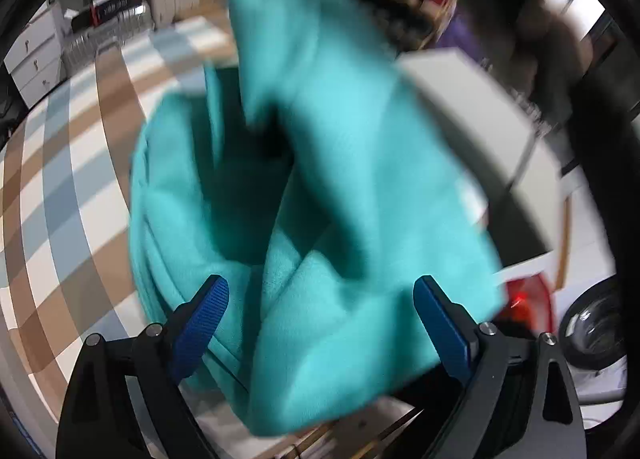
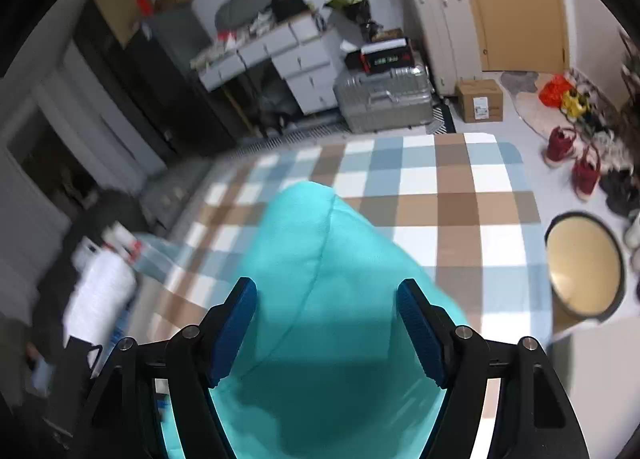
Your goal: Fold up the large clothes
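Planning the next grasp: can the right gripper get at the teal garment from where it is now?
Probably yes. The right gripper has its jaws apart with the teal garment lying straight ahead of them on the checked blanket, and nothing sits between. The frame is blurred, so actual contact is unclear.

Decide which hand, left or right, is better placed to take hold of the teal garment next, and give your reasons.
Probably the left. The teal garment is bunched between the left gripper's open fingers. The right gripper, also open, looks down on smoother cloth lying on the checked blanket.
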The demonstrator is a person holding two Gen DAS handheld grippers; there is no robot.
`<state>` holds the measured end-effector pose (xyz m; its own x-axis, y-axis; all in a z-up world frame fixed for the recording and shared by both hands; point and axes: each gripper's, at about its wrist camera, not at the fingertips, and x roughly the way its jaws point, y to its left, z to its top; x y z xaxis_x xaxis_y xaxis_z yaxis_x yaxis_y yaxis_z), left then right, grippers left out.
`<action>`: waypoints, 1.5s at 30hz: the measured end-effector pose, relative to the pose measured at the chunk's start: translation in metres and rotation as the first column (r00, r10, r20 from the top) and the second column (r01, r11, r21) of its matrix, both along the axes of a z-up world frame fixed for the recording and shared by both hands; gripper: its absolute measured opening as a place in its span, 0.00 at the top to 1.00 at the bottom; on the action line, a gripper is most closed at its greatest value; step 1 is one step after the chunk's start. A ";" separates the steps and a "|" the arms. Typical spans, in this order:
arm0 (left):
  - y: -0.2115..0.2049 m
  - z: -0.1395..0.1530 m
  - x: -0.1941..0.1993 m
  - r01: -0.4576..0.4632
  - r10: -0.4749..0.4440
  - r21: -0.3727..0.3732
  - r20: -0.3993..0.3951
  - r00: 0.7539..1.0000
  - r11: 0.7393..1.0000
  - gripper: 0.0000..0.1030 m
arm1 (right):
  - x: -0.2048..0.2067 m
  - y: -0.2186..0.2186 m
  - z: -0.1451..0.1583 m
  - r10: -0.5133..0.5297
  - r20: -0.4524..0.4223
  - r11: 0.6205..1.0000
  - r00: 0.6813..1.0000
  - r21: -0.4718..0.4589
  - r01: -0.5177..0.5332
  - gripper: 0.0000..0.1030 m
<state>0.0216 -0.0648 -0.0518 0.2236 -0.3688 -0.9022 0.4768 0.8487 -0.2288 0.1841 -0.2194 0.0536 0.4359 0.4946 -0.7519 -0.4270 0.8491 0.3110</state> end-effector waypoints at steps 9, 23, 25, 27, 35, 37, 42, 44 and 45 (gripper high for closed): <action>0.050 -0.016 0.015 -0.124 0.103 -0.303 -0.082 0.991 0.945 0.92 | 0.024 0.034 -0.022 0.138 -0.035 0.982 0.990 -0.125 -0.141 0.87; 0.103 -0.029 0.003 -0.219 0.189 -0.407 -0.114 0.975 0.887 0.95 | 0.042 0.107 -0.055 0.022 -0.069 0.946 0.997 -0.323 -0.043 0.92; 0.106 -0.029 0.000 -0.224 0.187 -0.423 -0.127 0.974 0.878 0.95 | 0.051 0.114 -0.075 -0.003 -0.122 0.925 0.993 -0.377 -0.044 0.92; 0.105 -0.028 -0.001 -0.221 0.184 -0.419 -0.127 0.975 0.881 0.95 | 0.057 0.120 -0.090 -0.017 -0.159 0.902 0.987 -0.428 -0.053 0.92; 0.112 -0.048 0.011 -0.264 0.194 -0.430 -0.201 0.960 0.863 0.93 | 0.071 0.126 -0.109 -0.078 -0.236 0.875 0.969 -0.481 -0.047 0.91; 0.113 -0.050 0.011 -0.271 0.197 -0.433 -0.208 0.958 0.860 0.92 | 0.064 0.119 -0.081 -0.054 -0.175 0.906 0.983 -0.423 -0.026 0.90; 0.109 -0.050 0.013 -0.273 0.210 -0.413 -0.192 0.959 0.869 0.92 | 0.014 0.075 0.007 -0.033 0.008 0.973 0.999 -0.228 0.034 0.87; 0.109 -0.050 0.012 -0.279 0.216 -0.414 -0.194 0.957 0.866 0.92 | -0.017 0.062 0.025 0.008 0.025 0.977 1.000 -0.213 -0.002 0.80; 0.109 -0.050 0.010 -0.284 0.219 -0.417 -0.197 0.956 0.864 0.92 | -0.032 0.059 0.027 0.032 0.020 0.971 0.999 -0.238 -0.026 0.79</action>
